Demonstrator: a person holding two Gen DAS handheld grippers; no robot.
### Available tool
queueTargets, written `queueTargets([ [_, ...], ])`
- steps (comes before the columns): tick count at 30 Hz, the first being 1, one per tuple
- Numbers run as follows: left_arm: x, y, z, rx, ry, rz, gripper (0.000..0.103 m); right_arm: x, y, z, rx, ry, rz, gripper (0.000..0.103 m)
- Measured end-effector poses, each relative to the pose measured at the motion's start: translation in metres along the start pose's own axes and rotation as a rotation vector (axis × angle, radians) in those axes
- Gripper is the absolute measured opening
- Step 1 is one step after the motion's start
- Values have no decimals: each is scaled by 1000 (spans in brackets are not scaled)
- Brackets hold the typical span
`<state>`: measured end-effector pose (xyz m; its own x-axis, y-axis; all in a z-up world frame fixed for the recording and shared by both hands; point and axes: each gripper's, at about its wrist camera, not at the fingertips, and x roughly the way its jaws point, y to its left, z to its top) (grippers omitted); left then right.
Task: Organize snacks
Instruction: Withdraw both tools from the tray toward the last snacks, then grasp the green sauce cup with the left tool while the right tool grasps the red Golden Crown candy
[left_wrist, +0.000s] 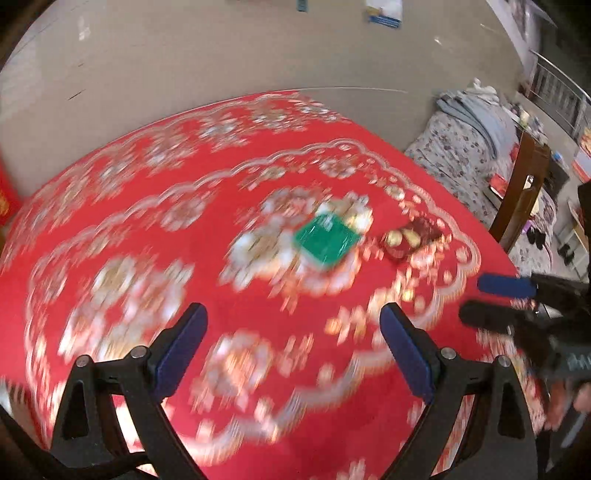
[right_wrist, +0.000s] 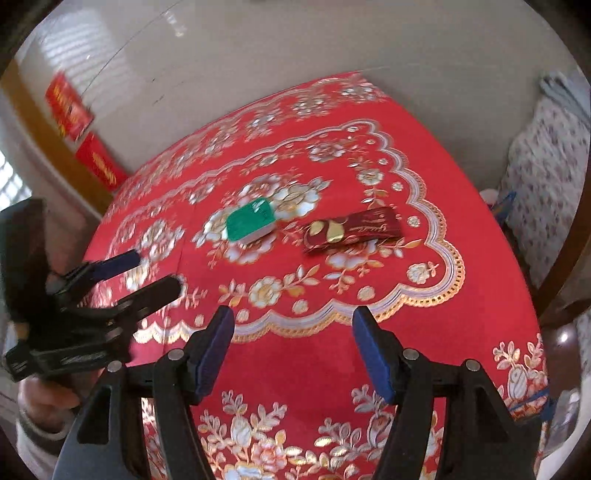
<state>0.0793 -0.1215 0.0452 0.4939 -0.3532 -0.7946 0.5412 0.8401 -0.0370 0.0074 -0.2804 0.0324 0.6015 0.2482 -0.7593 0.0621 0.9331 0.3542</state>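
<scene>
**Both jaws empty above the snacks on the red table**

The table (right_wrist: 424, 325) filled most of what I saw, covered in a red cloth (left_wrist: 229, 155) printed with white and gold flowers and a scalloped border. Beyond its far edge lay pale floor (left_wrist: 221, 48), and off to the right side stood a bed (left_wrist: 461, 155) with a flowered cover and a heap of bluish bedding on it. Red packets leaned against the wall at the far left in my right-hand view.

My left gripper (left_wrist: 293, 325) hung over the near part of the table with its jaws wide apart and nothing between them; the cloth beneath them was smeared by blur in that view. My right gripper (right_wrist: 293, 332) also hung above the cloth, jaws apart and empty. Each gripper showed in the other's view: the right one (left_wrist: 495, 299) at the right edge, the left one (right_wrist: 147, 275) at the left edge with my hand (right_wrist: 44, 398) gripping its handle.

The snacks lay near the middle of the table, well ahead of both sets of jaws and untouched. The green packet (right_wrist: 251, 221) sat flat on a flower cluster of the cloth. Just to its right, apart from it, lay the dark red wrapper (right_wrist: 351, 230) with gold print, long and flat, nearer the scalloped border. The same pair appeared in my left view, green packet (left_wrist: 325, 240) and dark red wrapper (left_wrist: 406, 240) side by side, both blurred.
</scene>
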Motion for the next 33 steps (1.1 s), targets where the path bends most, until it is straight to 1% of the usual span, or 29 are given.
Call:
queueTargets([
  [2,18,-8,14,35,18,-18,94,2,-6,5,31,2,8,68],
  [4,34,-11,25,65,34,-2,94,6,-10,10,58,3,17,68],
  [6,48,-13,33,84,46,-19,94,6,-13,13,75,-5,23,68],
  [10,62,-16,41,127,56,-60,94,5,-18,17,92,-17,19,71],
  [12,66,-19,43,152,60,-45,94,7,-22,18,99,-16,14,71],
  [13,68,-19,43,156,67,-41,90,7,-23,18,103,-16,10,71],
  [14,70,-18,42,150,74,-46,73,7,-24,19,107,-16,9,71],
  [15,73,-16,42,132,90,-60,62,8,-26,19,118,-16,10,71],
  [16,76,-13,43,108,107,-81,56,9,-28,20,133,-17,16,71],
  [17,77,-10,42,76,108,-92,55,10,-28,21,143,-17,21,71],
  [19,77,-8,40,62,99,-86,51,13,-27,22,154,-10,27,71],
  [20,76,-7,38,63,99,-70,49,14,-26,23,152,-7,27,71],
  [21,74,-6,36,54,100,-51,48,16,-24,25,150,-6,25,71],
  [22,71,-2,33,29,102,-34,48,18,-22,27,150,-9,19,71],
  [24,65,7,25,-26,105,-23,47,24,-20,32,152,-9,3,71],
  [26,56,15,14,-64,103,16,47,32,-17,38,143,3,-14,71],
  [28,48,23,5,-97,103,48,47,45,-12,46,128,31,-49,71],
  [31,33,34,-13,-136,104,27,47,61,-7,54,113,59,-73,71],
  [33,24,35,-21,-140,98,29,47,72,-3,64,83,51,-104,72],
])
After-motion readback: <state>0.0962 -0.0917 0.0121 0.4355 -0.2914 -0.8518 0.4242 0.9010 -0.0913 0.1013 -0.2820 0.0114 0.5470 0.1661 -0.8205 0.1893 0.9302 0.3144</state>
